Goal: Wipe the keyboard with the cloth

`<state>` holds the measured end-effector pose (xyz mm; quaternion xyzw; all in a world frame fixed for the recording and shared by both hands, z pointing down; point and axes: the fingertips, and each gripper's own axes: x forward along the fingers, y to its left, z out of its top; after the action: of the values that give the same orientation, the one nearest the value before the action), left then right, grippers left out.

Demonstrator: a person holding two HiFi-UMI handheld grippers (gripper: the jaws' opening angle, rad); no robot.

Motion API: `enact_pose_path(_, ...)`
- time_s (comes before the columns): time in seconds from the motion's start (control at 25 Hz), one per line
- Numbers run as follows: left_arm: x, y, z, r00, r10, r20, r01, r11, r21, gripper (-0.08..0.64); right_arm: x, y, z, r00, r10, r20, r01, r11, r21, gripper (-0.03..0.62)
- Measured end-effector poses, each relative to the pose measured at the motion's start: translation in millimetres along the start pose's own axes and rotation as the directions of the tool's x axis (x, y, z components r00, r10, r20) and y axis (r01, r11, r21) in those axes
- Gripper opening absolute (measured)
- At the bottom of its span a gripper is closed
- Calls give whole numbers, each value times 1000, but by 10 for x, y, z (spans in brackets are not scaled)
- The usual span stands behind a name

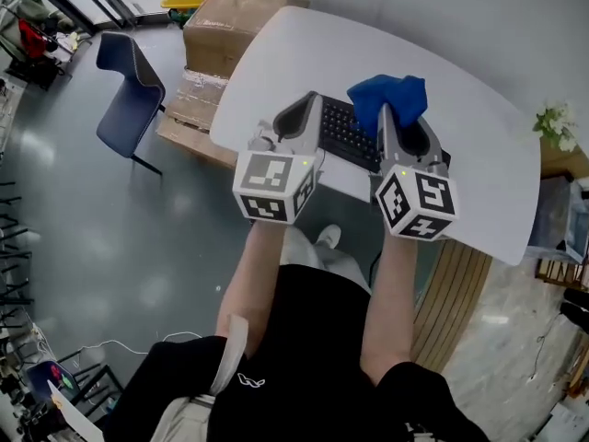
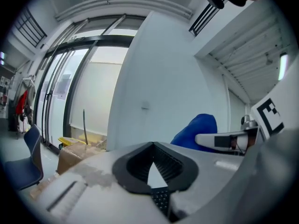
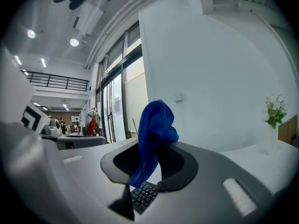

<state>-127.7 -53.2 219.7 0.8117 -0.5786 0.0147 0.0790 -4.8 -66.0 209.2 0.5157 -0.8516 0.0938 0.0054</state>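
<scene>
A black keyboard (image 1: 345,134) lies on the white table (image 1: 479,164), near its front edge. My right gripper (image 1: 383,110) is shut on a blue cloth (image 1: 388,99) and holds it bunched up just over the keyboard's right part. In the right gripper view the cloth (image 3: 156,120) hangs between the jaws, with keys (image 3: 144,195) below. My left gripper (image 1: 316,98) hovers over the keyboard's left end. Its jaws (image 2: 153,143) meet at the tips with nothing between them, and keys (image 2: 161,199) show beneath. The cloth (image 2: 198,127) appears to its right.
A blue chair (image 1: 129,95) stands on the floor at the left. Cardboard boxes (image 1: 225,26) are stacked by the table's far left edge. A small white-flowered plant (image 1: 557,127) sits at the table's right end. The person's legs are under the table's front edge.
</scene>
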Motion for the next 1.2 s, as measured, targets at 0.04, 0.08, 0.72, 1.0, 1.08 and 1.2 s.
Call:
enact_pose_path(0.04,76,41,12,1000,6,-3,-6,1000,1,-3,81,-20,5,1000,18,-2,-18,1000,5,91)
enact_pose_path(0.08,152,72,20,1000,7,-7,-7,1000,1,-5,156,-44,1,999,34,-6,-34,999,12,91)
enact_pose_path(0.72,967,529,-642,974,3,-227,-2,1000,5,-5,1140,-202,-701,970,117,-212,-98,990,96,91)
enact_pose_path(1.0,1169,673,-1132,937,-37,-347,38,999,-3,-3,1471,-118,-1146,940,148,-306,-114,985,126,91)
enact_pose_path(1.08,1213,759,-1253,926,-44,-374,41,999,-16,-5,1563,-67,-1277,931,157,-329,-119,984,134,91)
enact_pose_path(1.2,1249,830,-1394,913,-58,-403,47,998,-38,-5,1639,11,-1469,919,168,-357,-121,981,150,91)
